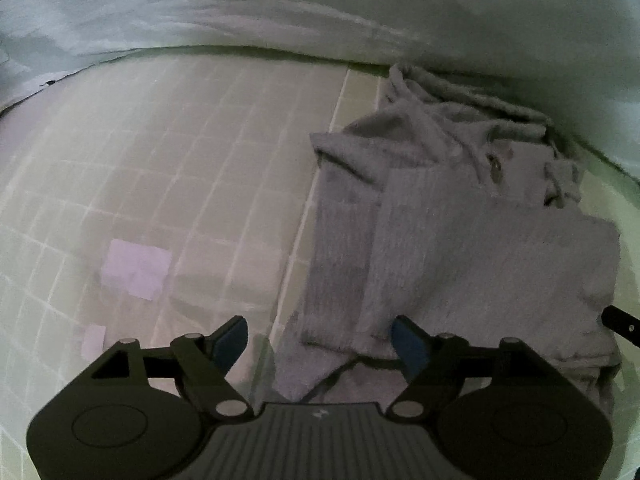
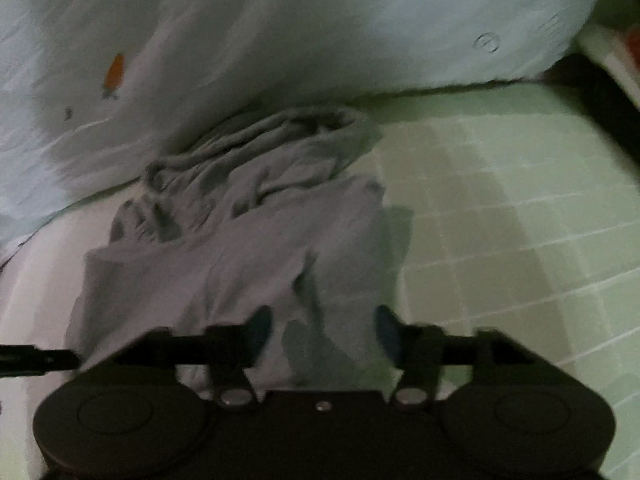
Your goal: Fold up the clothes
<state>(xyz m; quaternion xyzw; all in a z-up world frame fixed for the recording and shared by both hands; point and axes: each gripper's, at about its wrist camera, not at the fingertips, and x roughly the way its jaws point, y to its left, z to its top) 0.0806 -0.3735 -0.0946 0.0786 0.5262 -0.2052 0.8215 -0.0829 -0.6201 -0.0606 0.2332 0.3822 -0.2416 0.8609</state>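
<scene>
Grey garment point(image 1: 460, 240) lies on the checked bedsheet point(image 1: 160, 160), its far end bunched against the pale quilt point(image 1: 280, 12). Long axis runs away from both grippers, near hem right at the tips. Left gripper point(image 1: 320, 344), jaws apart, over the near-left corner; right gripper point(image 2: 320, 332), also apart, over the near-right. About equally near. Looks partly folded lengthwise, top rumpled w/ buttons showing.

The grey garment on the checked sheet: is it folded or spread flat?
Partly folded. The grey garment has panels doubled lengthwise over its middle, while its far end lies bunched against the pale quilt.
</scene>
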